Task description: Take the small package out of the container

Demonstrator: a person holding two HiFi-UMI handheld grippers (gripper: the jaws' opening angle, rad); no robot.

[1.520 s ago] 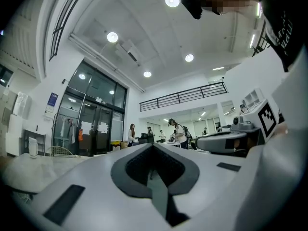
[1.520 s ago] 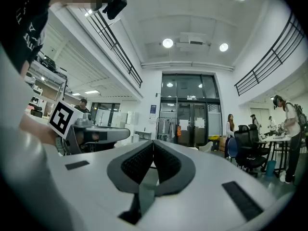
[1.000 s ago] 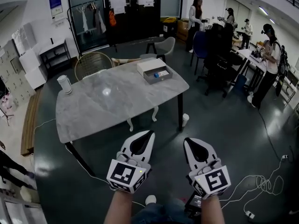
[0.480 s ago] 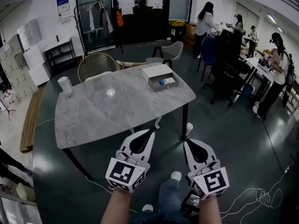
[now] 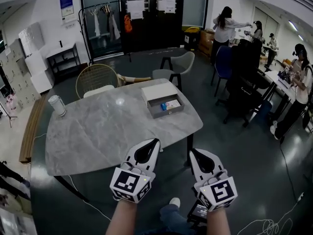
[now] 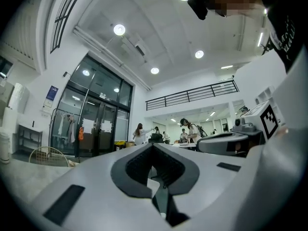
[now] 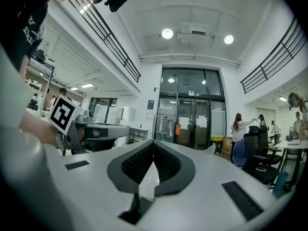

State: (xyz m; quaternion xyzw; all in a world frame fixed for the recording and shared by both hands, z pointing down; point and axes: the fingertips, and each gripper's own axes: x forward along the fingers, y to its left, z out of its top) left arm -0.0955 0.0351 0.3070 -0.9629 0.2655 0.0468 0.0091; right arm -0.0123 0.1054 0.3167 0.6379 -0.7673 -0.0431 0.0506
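Left tongs [image 5: 155, 142], right tongs [image 5: 192, 152] near table [image 5: 98, 131]

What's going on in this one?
A person holds a two-jaw gripper in each hand, out in front near the front edge of a grey marble table. The left gripper and the right gripper both have their jaws together with nothing between them. The open container sits toward the table's far right, well beyond both grippers, with the small blue package lying inside. Neither gripper touches it, so the package is not yet out.
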